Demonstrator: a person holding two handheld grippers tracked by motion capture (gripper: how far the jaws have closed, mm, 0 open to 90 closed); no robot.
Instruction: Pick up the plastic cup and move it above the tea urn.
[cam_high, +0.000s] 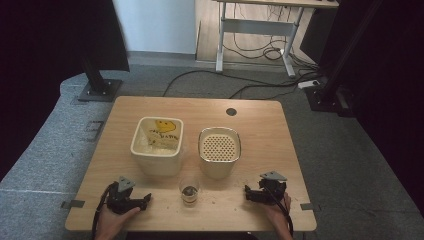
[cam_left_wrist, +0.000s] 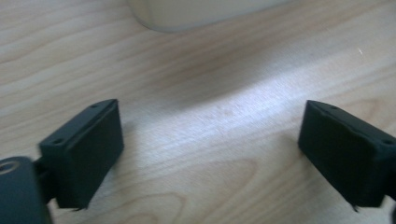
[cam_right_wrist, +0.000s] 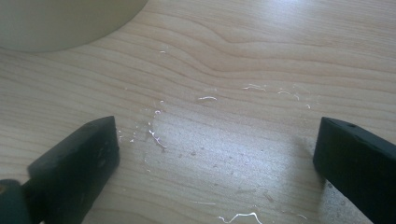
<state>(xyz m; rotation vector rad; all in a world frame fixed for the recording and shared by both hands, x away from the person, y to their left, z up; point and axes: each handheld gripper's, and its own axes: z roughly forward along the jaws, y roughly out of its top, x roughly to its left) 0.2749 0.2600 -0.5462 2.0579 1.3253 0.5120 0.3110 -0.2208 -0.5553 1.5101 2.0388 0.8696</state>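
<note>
Two cream containers stand mid-table. The left bin (cam_high: 156, 145) has something yellow (cam_high: 165, 126) inside. The right one (cam_high: 219, 152) has a perforated insert on top. In front of them, between the two, stands a small clear glass (cam_high: 189, 190) with a little something at the bottom. My left gripper (cam_high: 145, 200) rests near the front edge, left of the glass. Its jaws point toward the glass and stand open (cam_left_wrist: 210, 149) over bare wood. Right of the glass my right gripper (cam_high: 247, 192) points left. It is open too (cam_right_wrist: 215, 158), with nothing between its jaws.
The wooden table (cam_high: 260, 130) has a round cable hole (cam_high: 231, 111) at the back. Small wet streaks and crumbs (cam_right_wrist: 208, 98) lie on the wood ahead of the right gripper. A cream container's base (cam_left_wrist: 196, 11) shows just beyond the left gripper.
</note>
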